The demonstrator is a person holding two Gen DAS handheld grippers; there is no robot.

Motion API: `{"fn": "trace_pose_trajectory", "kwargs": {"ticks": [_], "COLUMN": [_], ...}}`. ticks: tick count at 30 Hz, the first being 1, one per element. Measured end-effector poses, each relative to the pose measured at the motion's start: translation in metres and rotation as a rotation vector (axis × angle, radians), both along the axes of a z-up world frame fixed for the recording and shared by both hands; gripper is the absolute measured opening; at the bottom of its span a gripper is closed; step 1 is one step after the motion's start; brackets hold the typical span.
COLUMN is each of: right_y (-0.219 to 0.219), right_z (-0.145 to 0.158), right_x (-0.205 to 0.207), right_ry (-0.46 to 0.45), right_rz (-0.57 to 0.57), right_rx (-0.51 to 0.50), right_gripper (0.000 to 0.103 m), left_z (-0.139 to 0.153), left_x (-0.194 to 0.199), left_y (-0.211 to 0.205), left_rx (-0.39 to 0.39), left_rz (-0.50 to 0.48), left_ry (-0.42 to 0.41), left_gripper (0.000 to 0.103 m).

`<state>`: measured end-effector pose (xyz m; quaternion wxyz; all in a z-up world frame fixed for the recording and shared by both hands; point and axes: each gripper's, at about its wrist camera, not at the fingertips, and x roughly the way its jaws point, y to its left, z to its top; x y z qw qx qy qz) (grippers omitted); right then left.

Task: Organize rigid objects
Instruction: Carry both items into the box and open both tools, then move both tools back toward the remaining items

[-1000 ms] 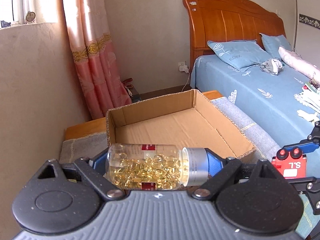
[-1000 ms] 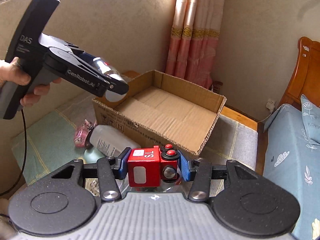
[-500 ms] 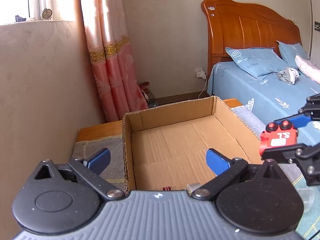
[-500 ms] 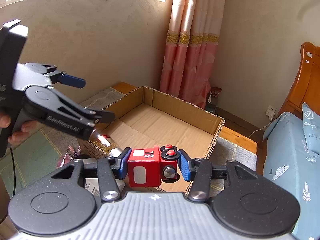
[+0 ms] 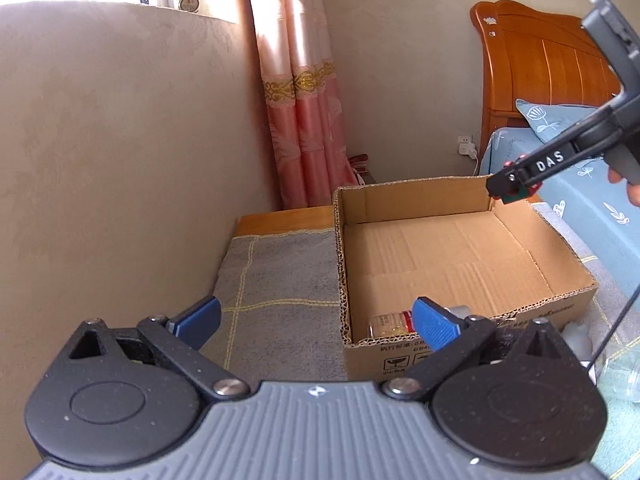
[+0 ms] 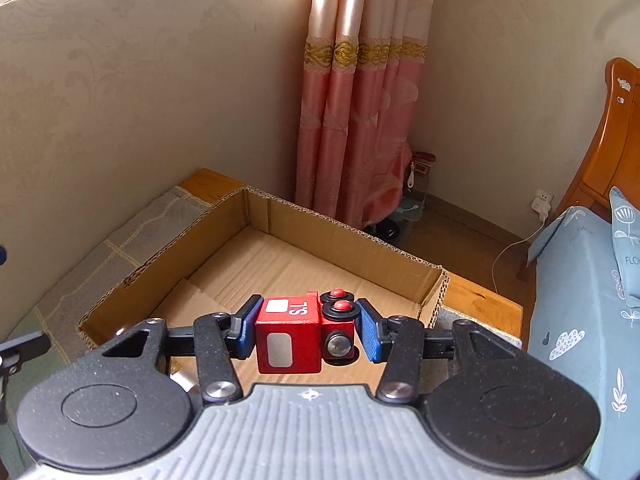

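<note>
Left gripper (image 5: 316, 322): its blue-padded fingers (image 5: 198, 318) stand wide apart with nothing between them, held low in front of the near left corner of the cardboard box (image 5: 560, 240). One pad lies over the grey checked cloth (image 5: 276, 272); the other overlaps the box's near wall.

Right gripper (image 6: 306, 330): its blue pads are clamped on a red toy block (image 6: 288, 338), one pad against the block's flat left face, the other against the side carrying black-and-red knobs. The block bears white patches and the letters "TS". It hangs above the near part of the box's floor, clear of the cardboard. In the left wrist view the same gripper (image 5: 508, 188) enters from the right, marked "DAS", with a sliver of the red block showing at its tip above the box's far right corner.

Capsule bottle (image 5: 390, 324): a clear bottle of yellow capsules with a red label and a silver cap lies on its side on the box floor, close against the near wall and partly hidden by the left gripper's right pad.

Box: open-topped, corrugated, resting on the cloth over a wooden surface (image 5: 284, 220). Beyond it stand a pink curtain (image 5: 304, 100) and a wooden headboard (image 5: 540, 68) with blue bedding (image 6: 576, 312).
</note>
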<state>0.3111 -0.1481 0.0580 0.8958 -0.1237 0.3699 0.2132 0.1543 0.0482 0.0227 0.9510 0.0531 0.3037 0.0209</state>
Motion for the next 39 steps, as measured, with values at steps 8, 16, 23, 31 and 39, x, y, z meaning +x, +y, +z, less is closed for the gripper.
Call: {"fn": "trace_pose_trajectory", "kwargs": {"ticks": [8,16,23,31,39], "right_y": [0.005,0.004,-0.001,-0.013,-0.021], "right_z": [-0.014,-0.01,0.002,-0.003,-0.036], "right_x": [0.033,0.002,-0.043,-0.104,-0.166], "right_ry": [0.014,0.042,0.033,-0.008,-0.024], "right_rz": [-0.097,-0.063,-0.047,-0.05,-0.082], "right_rx": [0.019,0.045,0.079,0.071,0.058], "right_gripper": [0.098,0.1,0.103,0.103,0.103], "left_z": [-0.003,-0.005,-0.003,-0.012,-0.036], "left_x": [-0.005,-0.009,-0.02,-0.031,-0.044], "left_y": [0.004,0.002,-0.001,0.0,0.002], "left_rx": [-0.022,-0.041,-0.045,-0.043,-0.041], "left_rz": [-0.014,-0.039,-0.059,-0.071,-0.105], "left_ry": [0.017,0.032,0.03,0.041,0.098], "left_gripper": [0.102,0.102,0.102,0.102,0.102]}}
